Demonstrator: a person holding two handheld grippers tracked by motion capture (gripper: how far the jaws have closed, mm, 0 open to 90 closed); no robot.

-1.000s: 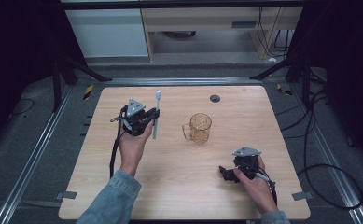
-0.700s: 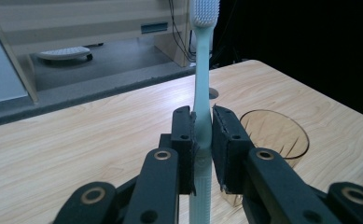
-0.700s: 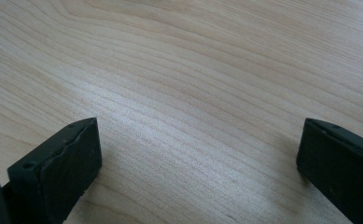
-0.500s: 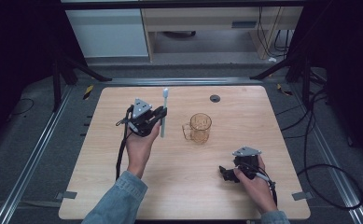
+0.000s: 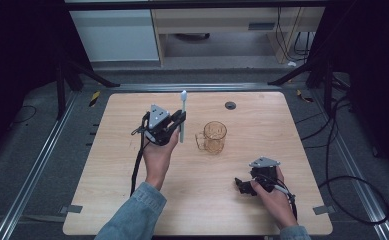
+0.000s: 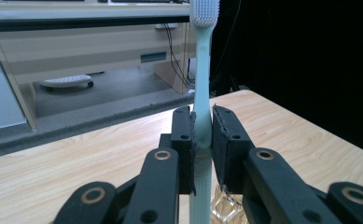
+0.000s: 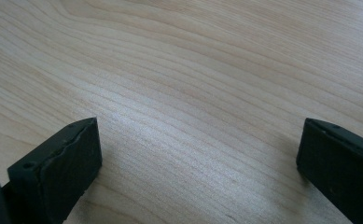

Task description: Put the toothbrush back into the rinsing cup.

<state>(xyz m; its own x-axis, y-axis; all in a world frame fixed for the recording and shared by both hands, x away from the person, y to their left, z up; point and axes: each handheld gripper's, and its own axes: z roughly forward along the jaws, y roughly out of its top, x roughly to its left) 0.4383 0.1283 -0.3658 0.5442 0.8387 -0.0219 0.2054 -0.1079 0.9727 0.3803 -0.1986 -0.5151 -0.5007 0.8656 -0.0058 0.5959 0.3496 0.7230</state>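
Left hand-held gripper (image 5: 181,120) clamped on toothbrush (image 6: 201,93) mid-handle, brush upright, bristles up, held above tabletop (image 5: 282,125). Glass mug (image 5: 213,137) just right of it, near, apart.

Right hand-held gripper (image 5: 242,186) jaws wide apart, nothing between, low over bare wood, well right of and nearer person than mug.

Risks, judged: narrow handle may pivot or slip in pads if tail strikes mug rim; sideways knock could tip light mug.

Count: one toothbrush, one mug, two hand-held grippers, one dark disc (image 5: 230,105) beyond mug.

On the table (image 5: 107,200), the toothbrush (image 5: 182,120) stands left of the mug (image 5: 213,137), seemingly just apart.
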